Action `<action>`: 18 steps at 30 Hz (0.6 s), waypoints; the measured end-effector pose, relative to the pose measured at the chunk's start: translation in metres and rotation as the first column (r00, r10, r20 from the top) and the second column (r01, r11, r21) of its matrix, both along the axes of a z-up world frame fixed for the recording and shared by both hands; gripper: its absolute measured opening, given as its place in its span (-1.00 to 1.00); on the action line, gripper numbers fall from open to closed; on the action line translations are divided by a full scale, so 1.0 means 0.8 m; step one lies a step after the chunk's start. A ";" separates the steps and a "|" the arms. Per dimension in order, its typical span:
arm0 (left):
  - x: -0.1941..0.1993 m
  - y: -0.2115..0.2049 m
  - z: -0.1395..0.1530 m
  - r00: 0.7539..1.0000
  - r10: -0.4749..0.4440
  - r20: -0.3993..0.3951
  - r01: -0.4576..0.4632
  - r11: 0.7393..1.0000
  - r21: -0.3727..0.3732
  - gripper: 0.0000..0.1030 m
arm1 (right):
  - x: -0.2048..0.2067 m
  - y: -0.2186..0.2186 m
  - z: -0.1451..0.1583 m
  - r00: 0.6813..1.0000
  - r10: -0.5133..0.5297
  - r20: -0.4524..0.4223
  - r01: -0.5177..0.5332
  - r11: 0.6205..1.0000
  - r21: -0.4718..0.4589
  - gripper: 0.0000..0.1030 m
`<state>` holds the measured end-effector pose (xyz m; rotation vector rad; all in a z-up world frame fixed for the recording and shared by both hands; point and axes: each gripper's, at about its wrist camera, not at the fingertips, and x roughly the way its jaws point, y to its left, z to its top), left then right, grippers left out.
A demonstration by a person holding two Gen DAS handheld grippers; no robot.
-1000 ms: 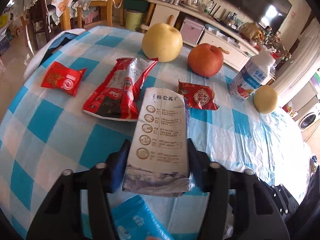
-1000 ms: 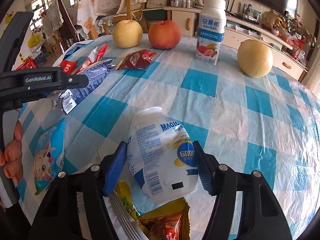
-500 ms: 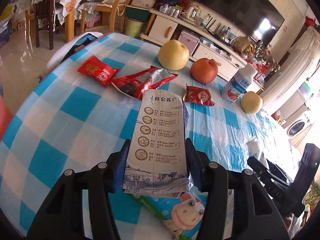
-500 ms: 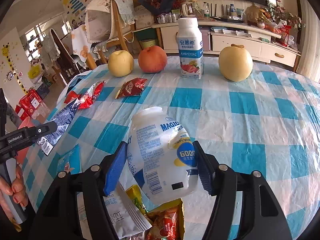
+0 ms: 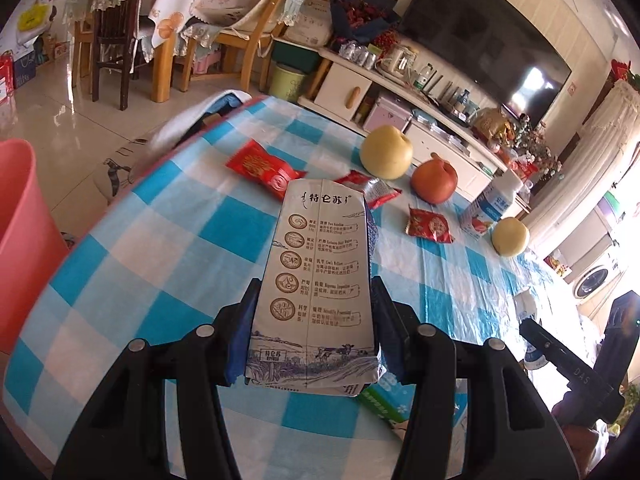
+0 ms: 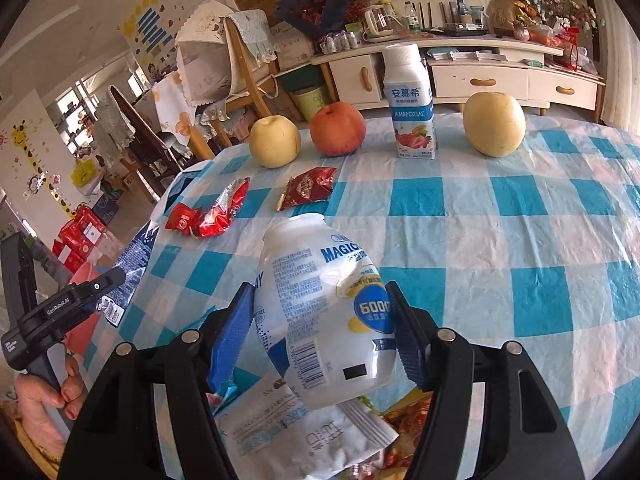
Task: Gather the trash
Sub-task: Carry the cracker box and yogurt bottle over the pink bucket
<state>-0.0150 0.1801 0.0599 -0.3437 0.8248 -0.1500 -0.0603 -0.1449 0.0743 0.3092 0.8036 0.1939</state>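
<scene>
On the checked table (image 6: pixel 500 216) stand two pears (image 6: pixel 275 142) (image 6: pixel 494 124), one apple (image 6: pixel 338 128) and one upright yogurt carton (image 6: pixel 411 108), in a row along the far side. Nearer lie three red wrappers: one (image 5: pixel 264 168) at the left edge, a crumpled one (image 6: pixel 224 212) just beside it, and a third (image 6: pixel 307 188) apart to the right. One red bin (image 5: pixel 20 236) sits off the table's left edge. The left gripper (image 5: pixel 316 320) is raised above the table near that edge, angled down toward it, its jaws clamped on one flattened milk pouch (image 5: pixel 320 280) held lengthwise. The right gripper (image 6: pixel 326 316) hovers over the near edge, jaws pressed on one crushed white bottle (image 6: pixel 324 312), above a heap of wrappers (image 6: pixel 304 436). A hand (image 6: pixel 44 396) grips the left tool's handle.
</scene>
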 end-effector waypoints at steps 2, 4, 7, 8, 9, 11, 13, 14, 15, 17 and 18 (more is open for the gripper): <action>-0.002 0.010 0.004 1.000 0.021 0.015 -0.022 1.000 0.014 0.06 | -0.002 0.009 0.003 1.000 -0.001 0.002 0.001 1.000 0.017 0.28; -0.003 0.022 0.008 0.999 0.042 0.027 -0.042 0.999 0.020 0.06 | -0.003 0.022 0.005 1.000 0.002 -0.001 -0.002 0.999 0.041 0.28; -0.006 0.042 0.015 0.996 0.074 0.045 -0.075 0.997 0.009 0.06 | -0.004 0.045 0.007 1.000 0.017 -0.006 -0.017 0.998 0.063 0.28; -0.006 0.048 0.019 0.995 0.086 0.054 -0.087 0.996 0.014 0.06 | -0.004 0.056 0.008 1.000 0.030 -0.005 -0.030 0.997 0.068 0.28; -0.007 0.055 0.023 0.993 0.099 0.065 -0.100 0.995 0.017 0.06 | -0.004 0.067 0.009 0.999 0.043 -0.005 -0.042 0.997 0.069 0.28; -0.008 0.067 0.028 0.990 0.116 0.077 -0.117 0.993 0.011 0.06 | -0.003 0.090 0.013 0.998 0.068 -0.001 -0.067 0.995 0.069 0.28; -0.009 0.080 0.033 0.987 0.135 0.085 -0.136 0.991 0.002 0.06 | -0.001 0.115 0.017 0.995 0.099 0.003 -0.099 0.992 0.079 0.28; -0.010 0.088 0.035 0.985 0.147 0.088 -0.148 0.989 -0.003 0.06 | 0.000 0.130 0.019 0.993 0.118 0.006 -0.118 0.989 0.084 0.28; -0.011 0.096 0.037 0.983 0.161 0.091 -0.161 0.987 -0.010 0.06 | 0.002 0.144 0.022 0.991 0.135 0.011 -0.135 0.987 0.084 0.28; -0.013 0.112 0.040 0.978 0.188 0.095 -0.186 0.982 -0.024 0.06 | 0.005 0.177 0.027 0.984 0.176 0.020 -0.177 0.981 0.084 0.28; -0.014 0.119 0.042 0.975 0.201 0.098 -0.199 0.980 -0.028 0.06 | 0.006 0.193 0.030 0.980 0.196 0.025 -0.198 0.977 0.084 0.28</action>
